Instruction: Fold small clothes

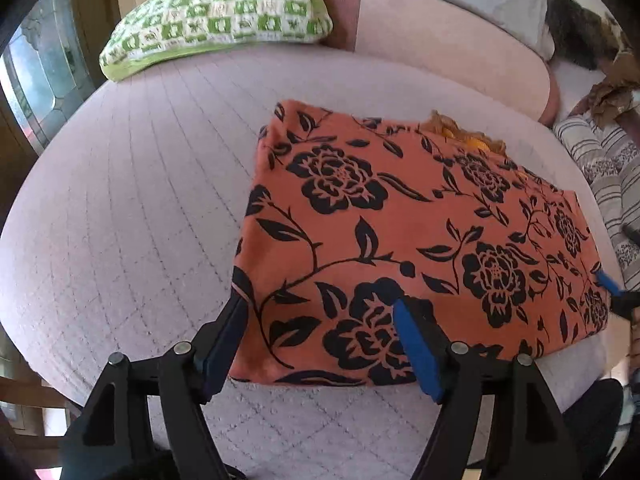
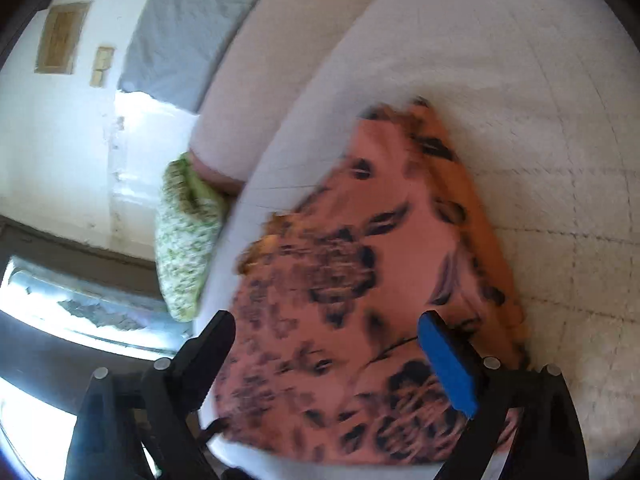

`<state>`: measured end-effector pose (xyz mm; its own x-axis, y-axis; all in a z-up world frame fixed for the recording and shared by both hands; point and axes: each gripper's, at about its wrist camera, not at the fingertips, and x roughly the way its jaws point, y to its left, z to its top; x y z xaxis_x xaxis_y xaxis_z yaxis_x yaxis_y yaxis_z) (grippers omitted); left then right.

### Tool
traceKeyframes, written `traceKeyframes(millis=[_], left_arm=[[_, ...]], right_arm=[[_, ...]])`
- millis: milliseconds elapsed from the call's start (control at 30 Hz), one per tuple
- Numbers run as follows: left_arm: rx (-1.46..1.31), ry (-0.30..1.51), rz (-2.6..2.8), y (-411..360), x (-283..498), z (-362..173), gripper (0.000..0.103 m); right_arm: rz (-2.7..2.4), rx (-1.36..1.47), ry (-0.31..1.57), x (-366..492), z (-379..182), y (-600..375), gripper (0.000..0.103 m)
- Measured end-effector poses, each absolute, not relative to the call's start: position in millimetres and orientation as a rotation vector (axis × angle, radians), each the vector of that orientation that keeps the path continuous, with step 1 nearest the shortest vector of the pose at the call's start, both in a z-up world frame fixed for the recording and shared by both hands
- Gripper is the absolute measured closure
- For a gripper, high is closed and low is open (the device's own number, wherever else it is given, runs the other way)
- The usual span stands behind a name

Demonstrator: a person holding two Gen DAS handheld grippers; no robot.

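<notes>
An orange garment [image 1: 400,216] with a black flower print lies folded into a flat rectangle on a pale quilted mattress [image 1: 132,200]. A frilly orange trim [image 1: 460,134] peeks out at its far edge. My left gripper [image 1: 320,304] stands open over the garment's near left corner, with one finger at the cloth's left edge and the blue pad [image 1: 416,348] above the print. My right gripper [image 2: 326,320] is also open, and the garment [image 2: 360,280], blurred in its view, spans the gap under its fingers. One of its blue fingertips [image 1: 610,282] shows at the garment's right corner.
A green-and-white checked pillow [image 1: 216,16] lies at the far left of the mattress, seen again as the pillow [image 2: 184,240]. A pink bolster [image 1: 440,40] runs along the back. Striped cloth [image 1: 600,168] lies at the right edge. A window [image 1: 32,68] is at the left.
</notes>
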<state>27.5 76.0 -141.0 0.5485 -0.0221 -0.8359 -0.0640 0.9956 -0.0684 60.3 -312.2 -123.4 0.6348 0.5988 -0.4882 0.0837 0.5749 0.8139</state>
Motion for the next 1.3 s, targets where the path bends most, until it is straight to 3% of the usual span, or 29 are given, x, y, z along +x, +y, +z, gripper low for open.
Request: traceKeyframes(millis=[200,333,400,567,633,700,900,967,1033,1300], left_arm=[[-0.092,0.966,0.0,66.6,33.1,-136.2,0.028],[-0.065,0.998,0.035,64.7,41.6,-143.9,0.028],[-0.086,1.006,0.041,67.6,43.2,-144.7,0.028],[-0.088,1.001,0.038,69.9,43.5,-145.4,0.028],[-0.094,1.002,0.026,69.2,40.5,-144.4,0.028],[-0.105,0.993,0.012,69.8,32.9,-139.8,0.028],[-0.141,0.966,0.011,77.9,14.2,-134.1,0.027],[-0.164,0.968,0.005,79.6,11.6,-134.1,0.027],[-0.167,0.964,0.002,78.6,9.1,-131.7,0.027],[-0.19,0.925,-0.024,78.3,-6.7,-117.5,0.026]], right_arm=[[0.436,0.855,0.848,97.8,-99.7,-308.3,0.009],[0.333,0.829,0.918,145.5,-138.1,-318.3,0.008],[0.274,0.987,0.904,146.7,-163.1,-337.0,0.009],[0.396,0.848,0.82,125.9,-110.2,-311.5,0.007],[0.299,0.745,0.884,133.3,-125.3,-308.3,0.0],[0.18,0.759,0.983,141.1,-155.2,-313.7,0.005],[0.281,0.707,0.903,101.4,-102.8,-274.8,0.004],[0.282,0.659,0.92,89.6,-115.0,-265.3,0.001],[0.172,0.655,1.058,90.8,-157.0,-277.4,0.004],[0.187,0.645,0.917,19.9,-83.3,-256.6,0.004]])
